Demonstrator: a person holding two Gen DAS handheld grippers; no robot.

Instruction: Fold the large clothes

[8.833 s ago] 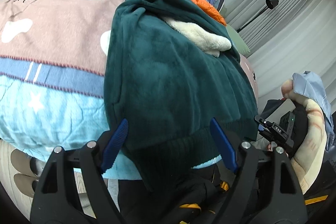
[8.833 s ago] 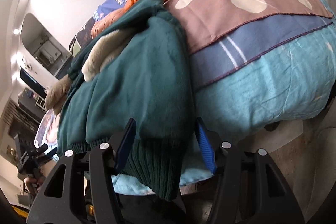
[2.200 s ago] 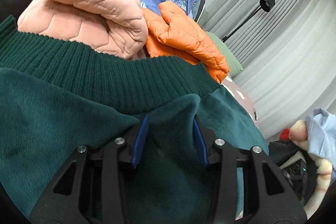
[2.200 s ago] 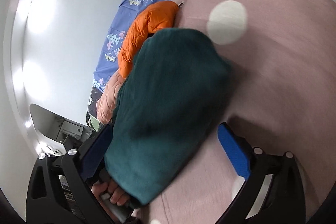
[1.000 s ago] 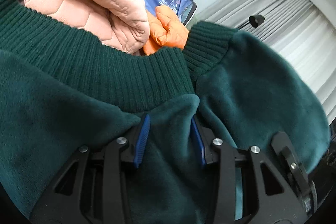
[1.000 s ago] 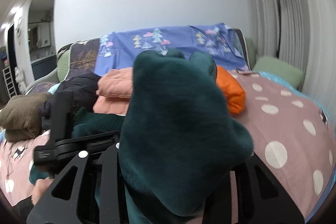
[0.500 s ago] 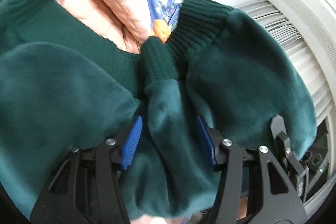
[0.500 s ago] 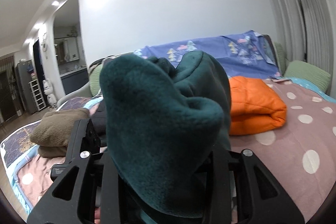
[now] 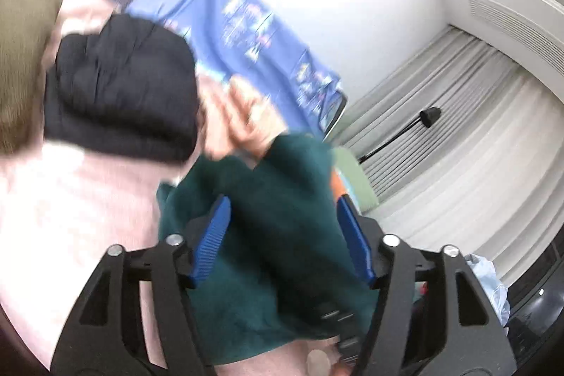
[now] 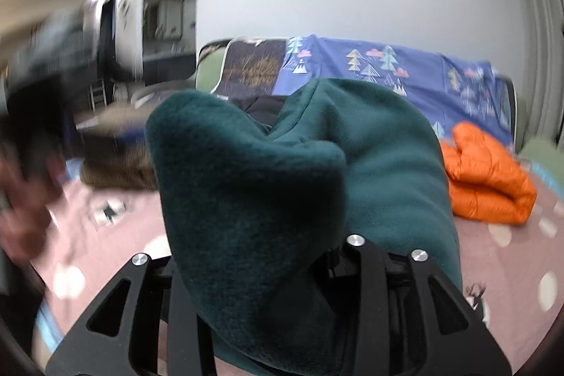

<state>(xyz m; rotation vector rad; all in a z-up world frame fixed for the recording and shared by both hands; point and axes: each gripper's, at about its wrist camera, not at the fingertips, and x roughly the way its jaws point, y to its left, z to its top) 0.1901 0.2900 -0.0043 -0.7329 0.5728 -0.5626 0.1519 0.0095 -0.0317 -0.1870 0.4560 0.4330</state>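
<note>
Left wrist view: the left gripper [image 9: 282, 238] points over a bed. Its two blue-padded fingers [image 9: 211, 240] stand wide apart and are opening. A dark green fleece garment [image 9: 282, 228] lies bunched between them; neither pad clearly presses on the cloth, though the picture is blurred. The garment rests on the pink polka-dot bedspread [image 9: 81, 217]. Behind it sit a folded black garment [image 9: 120, 87] and a blurred folded peach quilted jacket [image 9: 243, 118], just beside each other. A folded olive-brown garment [image 9: 21, 59] shows at the left edge. A blue cloth printed with little trees [image 9: 246, 23] hangs behind the pile. Pale pleated curtains [image 9: 458, 136] fill the right side, with a black lamp [image 9: 428, 115] in front of them.

Right wrist view: the right gripper [image 10: 278, 273] carries a thick fold of the same dark green fleece garment [image 10: 268, 192], which bulges up over the black fingers and hides their pads completely. The fingers are opening, with the cloth between them; whether they grip it I cannot tell. Beyond, on the pink polka-dot bedspread [image 10: 511, 256], a folded orange puffer jacket [image 10: 486, 182] lies to the right. The blue tree-print cloth [image 10: 387, 69] drapes across the back. At the left edge a blurred hand [image 10: 24, 199] appears.
</note>
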